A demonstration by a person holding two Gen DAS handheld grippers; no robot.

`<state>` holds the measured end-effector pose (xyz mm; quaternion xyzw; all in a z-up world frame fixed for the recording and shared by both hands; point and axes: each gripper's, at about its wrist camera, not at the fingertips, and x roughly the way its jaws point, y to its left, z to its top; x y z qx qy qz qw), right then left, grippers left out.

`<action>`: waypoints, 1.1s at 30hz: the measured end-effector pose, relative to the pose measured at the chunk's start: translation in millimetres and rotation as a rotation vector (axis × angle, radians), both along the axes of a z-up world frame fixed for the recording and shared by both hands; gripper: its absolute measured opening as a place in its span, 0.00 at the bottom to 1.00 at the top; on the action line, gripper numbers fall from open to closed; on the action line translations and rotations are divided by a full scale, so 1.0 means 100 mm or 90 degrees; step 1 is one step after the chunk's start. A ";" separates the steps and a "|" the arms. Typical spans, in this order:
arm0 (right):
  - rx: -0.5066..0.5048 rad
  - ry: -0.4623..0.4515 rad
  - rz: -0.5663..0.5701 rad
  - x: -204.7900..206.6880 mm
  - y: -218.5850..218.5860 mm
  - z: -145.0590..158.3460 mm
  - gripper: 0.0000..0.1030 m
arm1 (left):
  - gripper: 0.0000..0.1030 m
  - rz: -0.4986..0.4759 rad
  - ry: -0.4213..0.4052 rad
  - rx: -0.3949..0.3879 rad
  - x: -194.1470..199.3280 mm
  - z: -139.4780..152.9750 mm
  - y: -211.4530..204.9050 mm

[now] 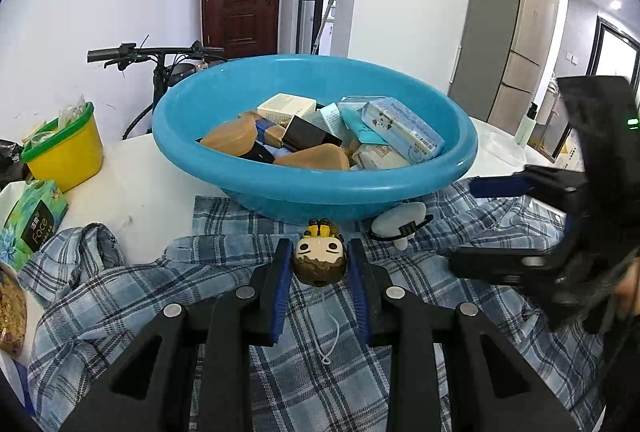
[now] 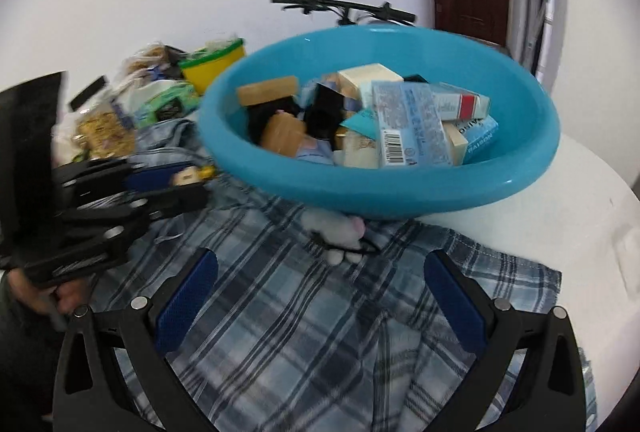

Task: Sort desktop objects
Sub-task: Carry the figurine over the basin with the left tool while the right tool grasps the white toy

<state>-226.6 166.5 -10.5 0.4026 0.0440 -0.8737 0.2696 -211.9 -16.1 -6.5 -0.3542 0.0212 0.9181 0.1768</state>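
Note:
My left gripper (image 1: 319, 248) is shut on a small figurine (image 1: 320, 262) with a brown-haired head and a yellow body, held above the blue plaid shirt (image 1: 320, 360) just in front of the blue basin (image 1: 316, 188). The basin holds several boxes and packets. A white plush toy (image 1: 400, 224) lies on the shirt against the basin's foot. To the right, my right gripper (image 1: 472, 226) is open and holds nothing. In the right wrist view this gripper (image 2: 320, 272) hangs open over the shirt (image 2: 300, 332), short of the plush toy (image 2: 340, 228). The left gripper (image 2: 196, 182) with the figurine (image 2: 188, 177) is at the left.
A yellow tub with a green rim (image 1: 64, 152), a tissue pack (image 1: 32, 228) and a snack bag (image 1: 10, 308) stand at the left of the white table (image 1: 152, 200). A pale bottle (image 1: 528, 124) stands at the far right. A bicycle (image 1: 160, 56) leans behind the table.

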 end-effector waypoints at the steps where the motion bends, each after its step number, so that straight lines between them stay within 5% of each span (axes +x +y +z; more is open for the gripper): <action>1: 0.007 -0.003 -0.004 -0.04 -0.04 -0.04 1.00 | 0.29 -0.003 -0.001 0.001 0.00 0.00 0.00; 5: 0.030 -0.002 -0.006 -0.12 -0.19 -0.14 0.77 | 0.29 -0.009 -0.007 -0.003 0.00 -0.03 0.04; 9: 0.025 -0.005 -0.012 -0.20 -0.21 -0.21 0.66 | 0.29 -0.011 -0.009 -0.005 0.00 -0.04 0.05; 11: 0.022 -0.004 -0.009 -0.21 -0.20 -0.24 0.34 | 0.29 -0.012 -0.009 -0.004 0.00 -0.04 0.05; 12: 0.016 -0.002 -0.008 -0.22 -0.18 -0.26 0.31 | 0.29 -0.010 -0.009 -0.006 0.00 -0.04 0.05; 33: -0.062 -0.021 0.027 -0.19 -0.02 -0.28 0.29 | 0.29 -0.006 0.007 -0.014 0.16 0.10 0.07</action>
